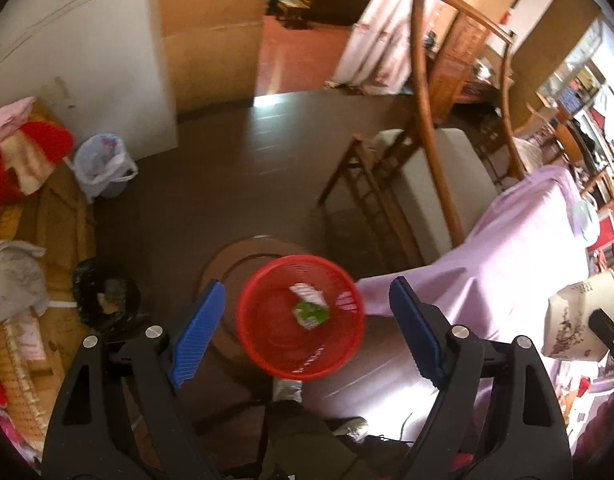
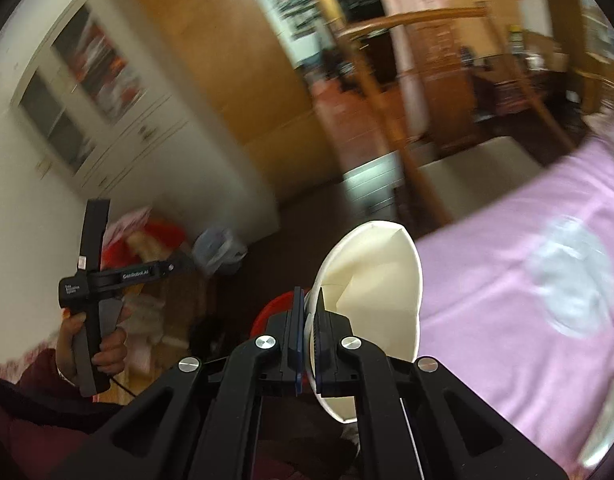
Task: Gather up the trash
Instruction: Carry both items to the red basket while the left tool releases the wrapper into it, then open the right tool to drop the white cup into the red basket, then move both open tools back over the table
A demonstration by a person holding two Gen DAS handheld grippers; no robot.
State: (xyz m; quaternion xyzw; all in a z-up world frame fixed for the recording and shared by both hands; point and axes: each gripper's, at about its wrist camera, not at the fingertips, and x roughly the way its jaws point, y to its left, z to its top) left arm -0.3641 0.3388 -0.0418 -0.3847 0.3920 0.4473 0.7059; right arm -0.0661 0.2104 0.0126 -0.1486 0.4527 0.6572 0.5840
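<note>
- The left claw (image 1: 303, 316) was released, its two blue pads (image 1: 197, 336) spread wide, and nothing was between them.
- Seen between these pads, lower down, a red mesh basket (image 1: 301, 318) stood on the dark floor (image 1: 235, 160). Inside it lay a crumpled piece of trash, green and white (image 1: 310, 308).
- The right claw (image 2: 307, 312) was clenched on the rim of a white paper cup (image 2: 371, 280). The cup wall was pinched flat between the pads and its open mouth faced the camera.
- In the left view the same cup (image 1: 575, 320) showed a dark flower print on its side, at the right edge of the picture, above the pink cloth.
- The pink cloth (image 1: 507, 272) covered the counter; its corner hung just beside the basket.
- On the cloth, farther toward the far edge, lay something pale and round (image 2: 567, 276), too blurred to tell.
- A wooden chair (image 1: 427, 140) stood beside the counter.
- Near the white cabinet (image 1: 87, 60), well apart from the basket, stood a small bin lined with a plastic bag (image 1: 103, 164).
- A hand (image 2: 103, 344) held the left tool's handle.
</note>
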